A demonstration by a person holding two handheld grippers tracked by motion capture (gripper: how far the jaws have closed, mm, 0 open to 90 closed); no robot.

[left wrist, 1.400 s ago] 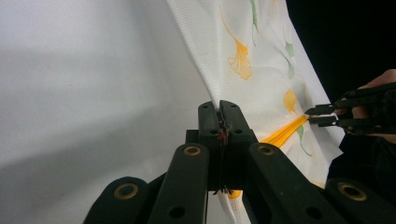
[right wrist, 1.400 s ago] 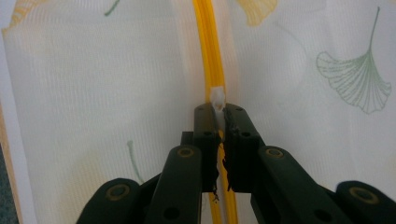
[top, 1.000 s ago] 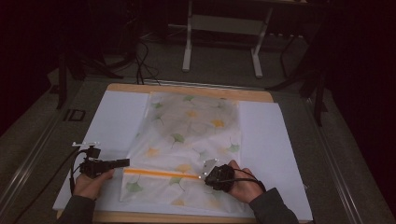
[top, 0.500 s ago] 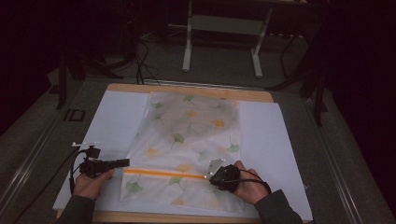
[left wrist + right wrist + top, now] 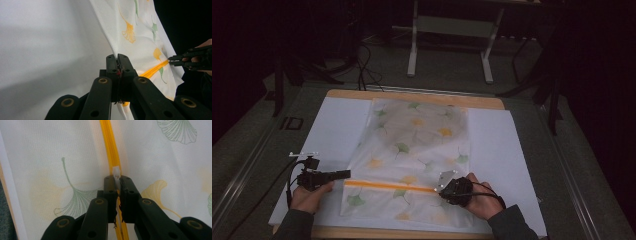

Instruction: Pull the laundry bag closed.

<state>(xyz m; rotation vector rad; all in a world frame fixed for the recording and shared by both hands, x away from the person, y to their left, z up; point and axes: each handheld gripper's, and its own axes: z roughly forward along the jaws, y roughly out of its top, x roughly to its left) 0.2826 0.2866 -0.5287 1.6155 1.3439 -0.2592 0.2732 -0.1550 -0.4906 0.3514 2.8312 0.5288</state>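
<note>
Ginkgo-print mesh bag (image 5: 414, 150) lies flat, yellow zipper (image 5: 387, 186) crosswise.

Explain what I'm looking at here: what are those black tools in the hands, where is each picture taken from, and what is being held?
No robot arm here: a person holds a handheld two-jaw tool in each hand. The high view looks down from above the person's side of the table; the left gripper is at its left, the right gripper at its right. The other two pictures come from cameras riding on each tool, looking along its black jaws.

On the white sheet lies a thin white mesh bag printed with ginkgo leaves, with an orange zipper across it. The left jaws are shut on the bag's edge at the zipper's end. The right jaws are shut on the white zipper pull.
</note>
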